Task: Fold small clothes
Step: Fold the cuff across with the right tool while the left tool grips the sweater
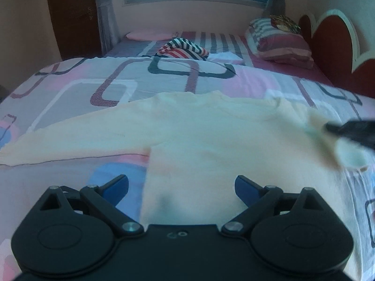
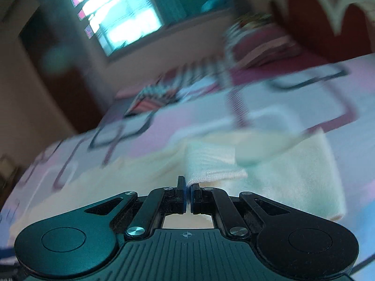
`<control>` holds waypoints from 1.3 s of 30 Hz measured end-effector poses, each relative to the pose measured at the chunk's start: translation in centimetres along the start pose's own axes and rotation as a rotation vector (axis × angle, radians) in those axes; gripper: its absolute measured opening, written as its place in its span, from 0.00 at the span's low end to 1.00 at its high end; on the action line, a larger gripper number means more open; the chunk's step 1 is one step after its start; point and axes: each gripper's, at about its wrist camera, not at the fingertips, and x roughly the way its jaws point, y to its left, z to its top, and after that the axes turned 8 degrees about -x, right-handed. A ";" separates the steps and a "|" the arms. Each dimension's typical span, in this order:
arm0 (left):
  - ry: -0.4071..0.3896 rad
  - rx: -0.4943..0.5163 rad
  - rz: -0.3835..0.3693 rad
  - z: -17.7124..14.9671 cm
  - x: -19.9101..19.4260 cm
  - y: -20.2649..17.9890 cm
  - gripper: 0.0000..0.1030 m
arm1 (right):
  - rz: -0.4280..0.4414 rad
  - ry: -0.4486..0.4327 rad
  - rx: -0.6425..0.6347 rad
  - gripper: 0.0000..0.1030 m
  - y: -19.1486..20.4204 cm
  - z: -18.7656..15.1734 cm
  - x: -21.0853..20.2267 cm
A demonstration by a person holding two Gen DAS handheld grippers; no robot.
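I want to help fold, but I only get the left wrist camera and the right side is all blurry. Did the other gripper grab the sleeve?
Observer: Yes. In the right wrist view the right gripper is shut on the ribbed cuff of the cream shirt.
Operator: Is the sleeve still flat on the bed?
Observer: No, the cuff end is lifted and doubled back over the shirt.
Operator: Is my gripper holding anything?
Observer: No, the left gripper is open above the shirt's body.
Operator: Can that camera see the stripy thing too?
Observer: Yes, the striped cloth shows blurred, farther up the bed.
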 end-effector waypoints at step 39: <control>0.055 -0.292 -0.524 5.1 9.3 -5.5 0.05 | -0.311 0.094 0.026 0.59 -5.8 -6.6 -4.8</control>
